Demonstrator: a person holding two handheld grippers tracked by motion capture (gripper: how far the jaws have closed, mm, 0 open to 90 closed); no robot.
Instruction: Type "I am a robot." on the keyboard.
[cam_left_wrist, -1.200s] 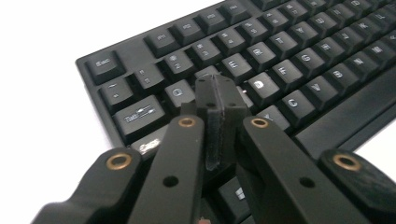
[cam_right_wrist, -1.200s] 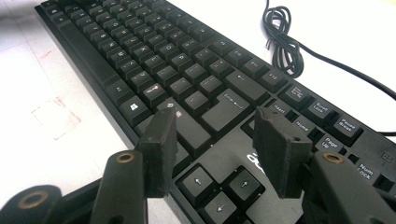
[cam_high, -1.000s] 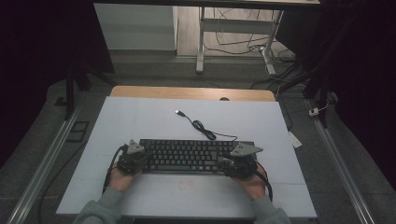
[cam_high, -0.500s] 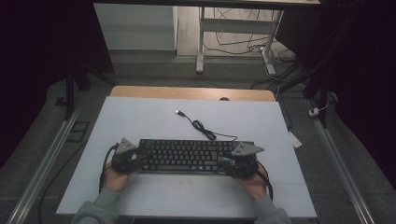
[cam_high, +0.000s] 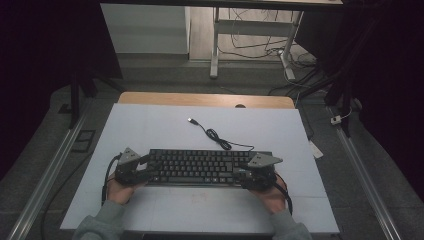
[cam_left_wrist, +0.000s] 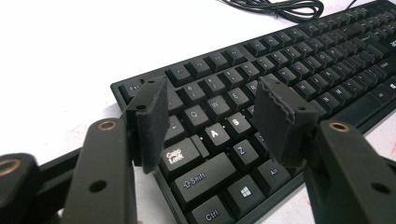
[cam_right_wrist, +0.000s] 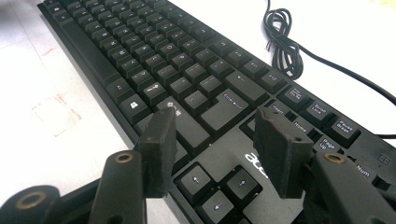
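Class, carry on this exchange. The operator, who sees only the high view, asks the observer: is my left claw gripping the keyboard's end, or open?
Observer: The left claw has just been opening; its jaws stand apart over the keyboard near A and S, with nothing gripped.
Operator: And the right claw?
Observer: The right claw is open too, above the arrow keys.
Operator: Any marking there?
Observer: A pale logo beside those keys, partly hidden.

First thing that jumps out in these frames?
The black keyboard lying across the near half of the white table, with a hand-held gripper at each end: left hand-held gripper and right hand-held gripper. Both sets of jaws stand open over the keys; the left ones have just been opening. The keyboard's cable curls away behind it.
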